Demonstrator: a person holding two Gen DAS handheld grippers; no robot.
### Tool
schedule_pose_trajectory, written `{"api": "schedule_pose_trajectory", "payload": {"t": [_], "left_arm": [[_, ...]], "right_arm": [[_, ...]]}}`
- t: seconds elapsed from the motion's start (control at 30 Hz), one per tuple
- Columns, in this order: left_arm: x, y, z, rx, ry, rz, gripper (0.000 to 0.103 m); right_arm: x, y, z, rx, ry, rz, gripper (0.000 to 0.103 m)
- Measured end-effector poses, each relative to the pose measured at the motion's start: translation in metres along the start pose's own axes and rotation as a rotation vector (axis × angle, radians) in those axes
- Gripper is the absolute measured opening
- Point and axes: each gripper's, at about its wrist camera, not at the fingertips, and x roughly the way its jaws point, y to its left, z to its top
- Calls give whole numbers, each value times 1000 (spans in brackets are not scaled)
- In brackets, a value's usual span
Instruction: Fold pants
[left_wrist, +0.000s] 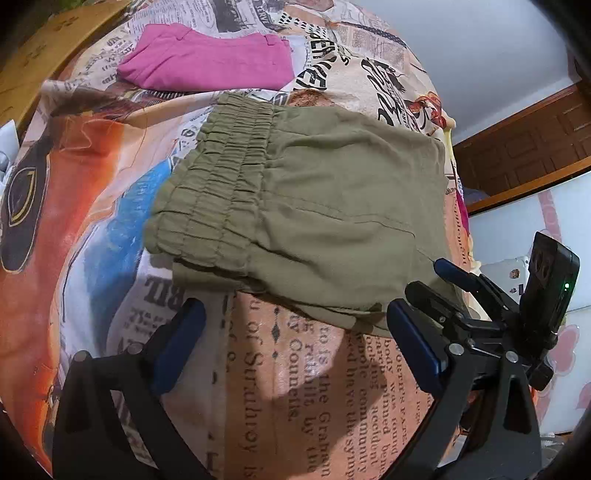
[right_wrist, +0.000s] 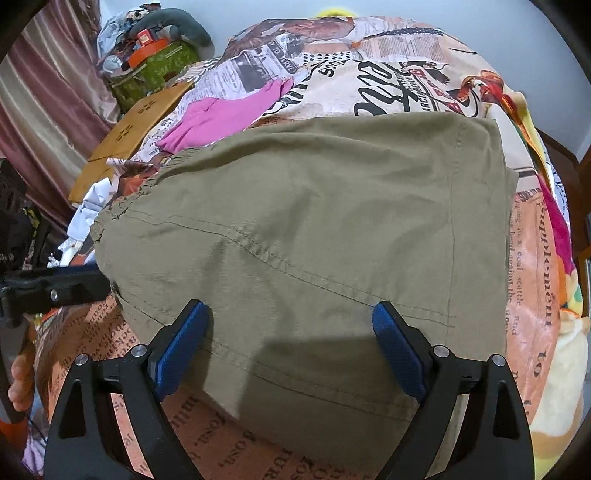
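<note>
Olive green pants (left_wrist: 314, 206) lie folded on the newspaper-print bed cover (left_wrist: 295, 398), gathered elastic waistband to the left. My left gripper (left_wrist: 295, 325) stands open just short of the pants' near edge, with only bed cover between its blue pads (left_wrist: 181, 339). In the right wrist view the pants (right_wrist: 314, 221) fill the middle. My right gripper (right_wrist: 291, 332) is open over their near edge, a blue pad (right_wrist: 397, 343) on each side and no cloth pinched. It shows in the left wrist view as the right gripper (left_wrist: 436, 280) at the pants' near right corner. The left gripper (right_wrist: 74, 284) reaches in from the left.
A folded pink garment (left_wrist: 207, 59) lies further back on the bed. A wooden board (right_wrist: 136, 118) and a cluttered green bag (right_wrist: 151, 62) sit beyond the bed's left side. A hand (right_wrist: 20, 380) shows at the lower left. A wooden door frame (left_wrist: 524, 147) stands to the right.
</note>
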Motion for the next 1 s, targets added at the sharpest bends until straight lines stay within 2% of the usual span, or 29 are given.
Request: {"api": "schedule_pose_trajectory", "payload": {"t": [0.17, 0.3, 0.4, 0.5, 0.57, 0.6, 0.67, 0.7, 0.77, 0.87, 1.0], "left_arm": [[7, 2, 13, -63, 12, -79, 102], [13, 10, 26, -123, 19, -106, 102], [15, 13, 34, -146, 13, -106, 102], [14, 12, 39, -152, -16, -66, 100], [15, 10, 41, -137, -37, -14, 81], [13, 8, 41, -124, -57, 34, 76], [12, 10, 39, -125, -77, 52, 67], [11, 11, 38, -132, -92, 54, 65], [7, 12, 37, -128, -121, 70, 53], [0, 6, 36, -90, -176, 106, 43], [-3, -3, 32, -15, -225, 166, 41]], "right_arm": [[1, -1, -1, 7, 0, 10, 90], [2, 1, -1, -4, 7, 6, 90], [2, 2, -2, -5, 8, 6, 90], [2, 1, -1, -4, 8, 7, 90], [2, 1, -2, -5, 6, 7, 90], [2, 1, -2, -4, 6, 7, 90], [2, 1, -2, -3, 5, 9, 90], [2, 1, -2, -3, 5, 9, 90], [2, 1, -2, -3, 6, 8, 90], [2, 1, -2, -3, 5, 8, 90], [1, 2, -1, -7, 4, 4, 90]]}}
